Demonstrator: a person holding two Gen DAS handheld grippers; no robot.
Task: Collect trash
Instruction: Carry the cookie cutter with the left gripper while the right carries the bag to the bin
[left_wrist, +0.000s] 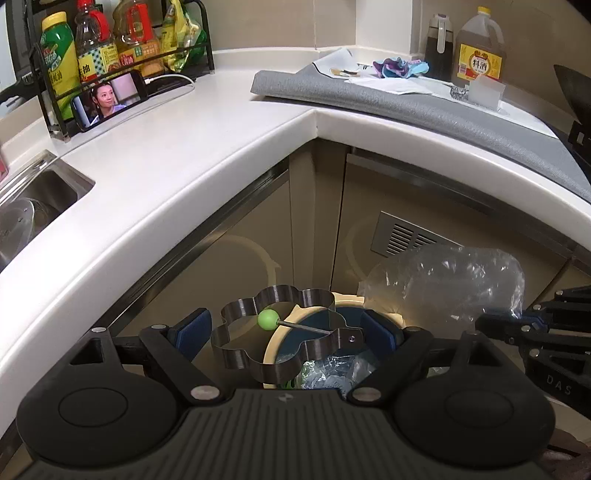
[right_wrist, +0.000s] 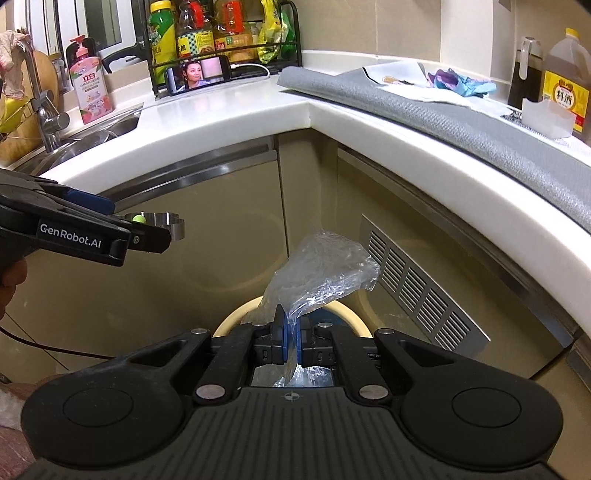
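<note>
Low in the frame, the right gripper (right_wrist: 291, 341) pinches a clear plastic bag (right_wrist: 321, 269) above a round bin (left_wrist: 384, 322), seemingly poised to drop it in. The left gripper (left_wrist: 284, 332) clasps a flower-shaped metal ring (left_wrist: 258, 332) over the bin's left rim, under the counter edge (left_wrist: 207, 206), with open room between cabinets and bin.

Home kitchen: sink (right_wrist: 107, 129), white countertop (left_wrist: 184, 147), oil bottles (left_wrist: 96, 44).

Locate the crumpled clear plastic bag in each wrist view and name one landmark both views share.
Left wrist view: crumpled clear plastic bag at lower right, beside the flower-shaped metal ring.
Right wrist view: bag at centre, pinched in the right hand-held gripper.
Shared landmark: silver slatted vent grille on the cabinet.
</note>
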